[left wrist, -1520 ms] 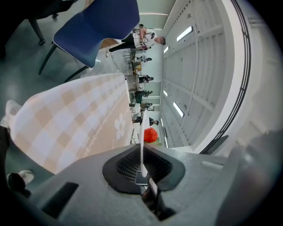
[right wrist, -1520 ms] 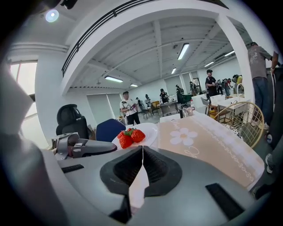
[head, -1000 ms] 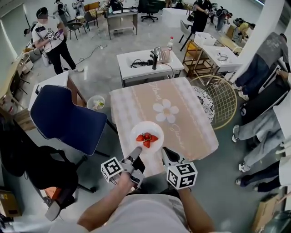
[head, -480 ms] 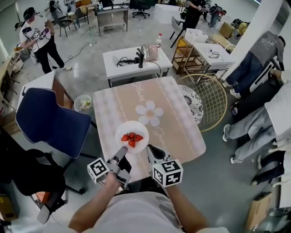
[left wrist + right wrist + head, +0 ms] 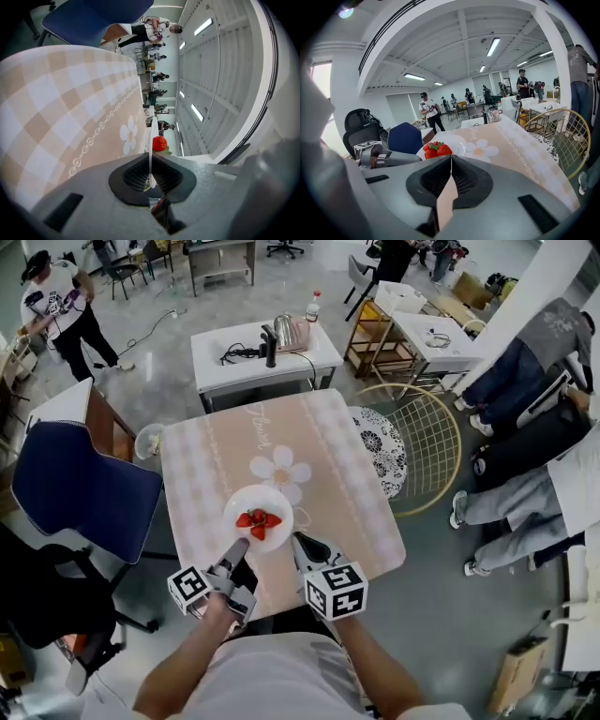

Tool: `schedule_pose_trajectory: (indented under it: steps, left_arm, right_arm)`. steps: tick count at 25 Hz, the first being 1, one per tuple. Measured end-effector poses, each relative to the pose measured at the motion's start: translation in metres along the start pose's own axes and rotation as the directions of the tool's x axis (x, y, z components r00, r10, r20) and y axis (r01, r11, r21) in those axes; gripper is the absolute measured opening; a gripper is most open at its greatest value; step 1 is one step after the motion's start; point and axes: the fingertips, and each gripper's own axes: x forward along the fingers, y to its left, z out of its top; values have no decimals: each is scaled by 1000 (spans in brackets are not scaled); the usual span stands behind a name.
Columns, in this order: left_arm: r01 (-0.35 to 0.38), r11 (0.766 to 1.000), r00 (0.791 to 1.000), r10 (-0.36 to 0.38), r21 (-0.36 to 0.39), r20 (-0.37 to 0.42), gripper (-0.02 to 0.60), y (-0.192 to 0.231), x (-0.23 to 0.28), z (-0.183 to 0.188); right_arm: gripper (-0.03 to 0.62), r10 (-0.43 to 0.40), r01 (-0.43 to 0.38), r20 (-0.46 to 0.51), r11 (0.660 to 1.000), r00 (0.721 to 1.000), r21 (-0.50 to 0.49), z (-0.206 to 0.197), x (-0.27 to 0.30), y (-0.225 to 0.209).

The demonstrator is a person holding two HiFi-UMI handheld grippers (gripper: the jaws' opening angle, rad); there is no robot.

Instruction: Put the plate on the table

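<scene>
A white plate (image 5: 259, 497) with red strawberries (image 5: 256, 520) is over the near half of the square table (image 5: 347, 484), which has a beige checked cloth with a white flower print. My left gripper (image 5: 238, 546) is shut on the plate's near rim. In the left gripper view the plate (image 5: 151, 136) shows edge-on between the jaws (image 5: 150, 171), a strawberry (image 5: 159, 143) beyond. I cannot tell whether the plate touches the cloth. My right gripper (image 5: 299, 541) is beside the plate's right rim, shut and empty (image 5: 451, 164); the strawberries (image 5: 436, 150) show just past it.
A blue chair (image 5: 80, 488) stands left of the table and a round gold wire chair (image 5: 422, 442) right of it. Behind is a white table (image 5: 258, 352) with a kettle. Seated people's legs (image 5: 520, 498) are at the right.
The head camera has swung, so the table sits further left in view. The plate and both grippers have moved slightly further in over the table, toward the flower print.
</scene>
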Motion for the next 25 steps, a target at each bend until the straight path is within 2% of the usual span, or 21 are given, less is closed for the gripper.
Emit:
schedule_pose_trajectory:
  steps: [21,25]
  left_arm:
    - [-115,993,991,114,8,70,17,50,65,-10]
    - [-146,989,986,146,-2,85,17,56,69,-14]
  right_arm:
    - [5,121,-123,-106,992,987,-16,-13,51,-64]
    - [5,154,-156,-118,988,981,-15,-18,61,-65]
